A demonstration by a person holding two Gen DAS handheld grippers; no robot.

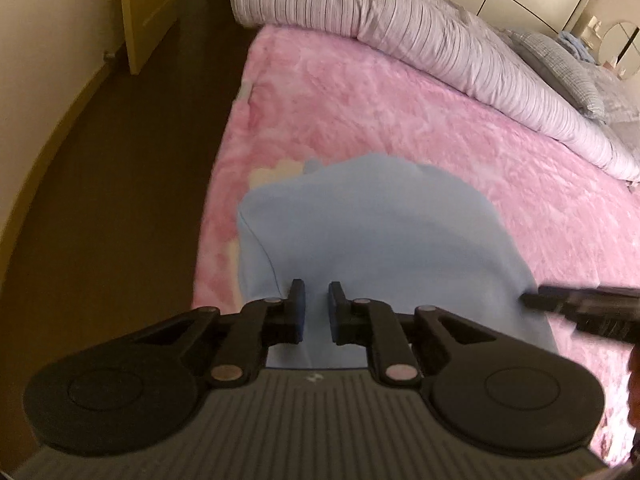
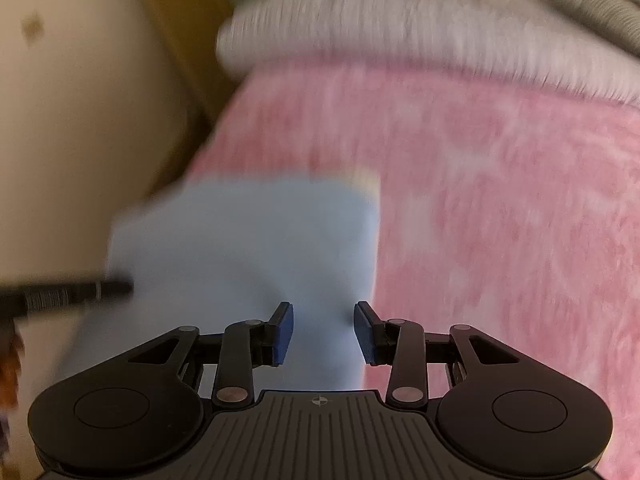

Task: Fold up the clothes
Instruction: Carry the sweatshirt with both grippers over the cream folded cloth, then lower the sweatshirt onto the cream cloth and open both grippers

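Observation:
A light blue garment lies folded on the pink fuzzy blanket near the bed's left edge. My left gripper is over its near part, jaws a narrow gap apart, nothing between the pads. The right gripper's finger enters this view at the garment's right edge. In the blurred right wrist view, my right gripper is open above the garment near its right edge, holding nothing. The left gripper's finger shows at the left.
A rolled striped duvet lies along the far side of the bed, with a grey checked pillow behind it. Dark floor runs along the bed's left side, with a wooden door and a cream wall.

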